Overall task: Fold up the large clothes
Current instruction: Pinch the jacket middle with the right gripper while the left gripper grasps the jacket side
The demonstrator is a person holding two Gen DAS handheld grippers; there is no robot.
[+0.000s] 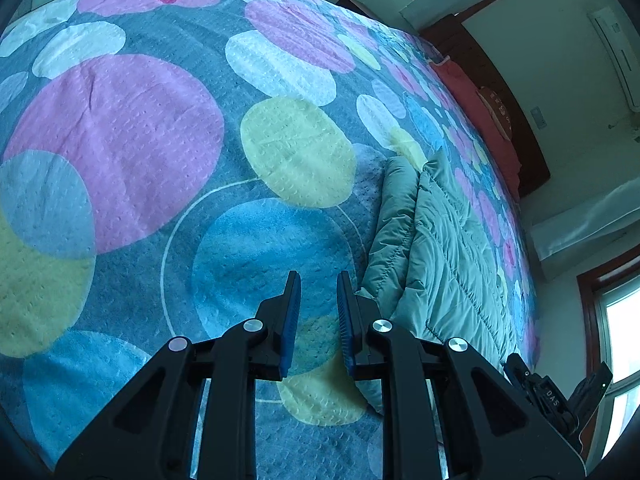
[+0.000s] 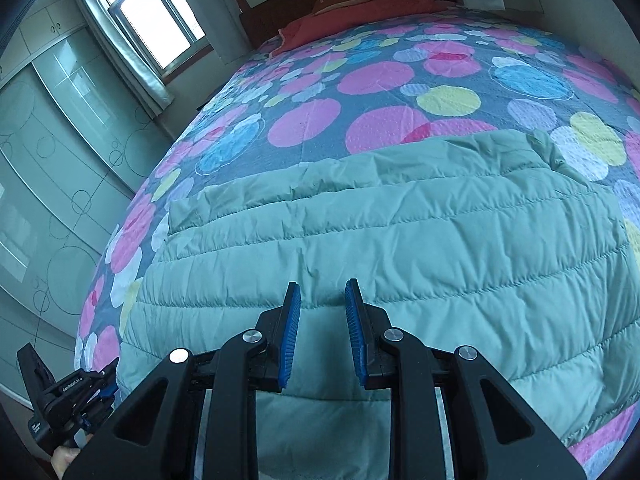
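A pale green quilted jacket [image 2: 400,240] lies spread flat on the bed [image 2: 380,80], which is covered by a bedspread printed with pink, blue and yellow circles. The right tool [image 2: 320,304] hangs over the jacket's near part with its blue pads [image 2: 292,336] apart and nothing between them. The left tool [image 1: 318,300], also parted and empty, is above the bare bedspread, with the jacket [image 1: 440,240] at about 2 o'clock from its tips; the right tool shows at 4 o'clock.
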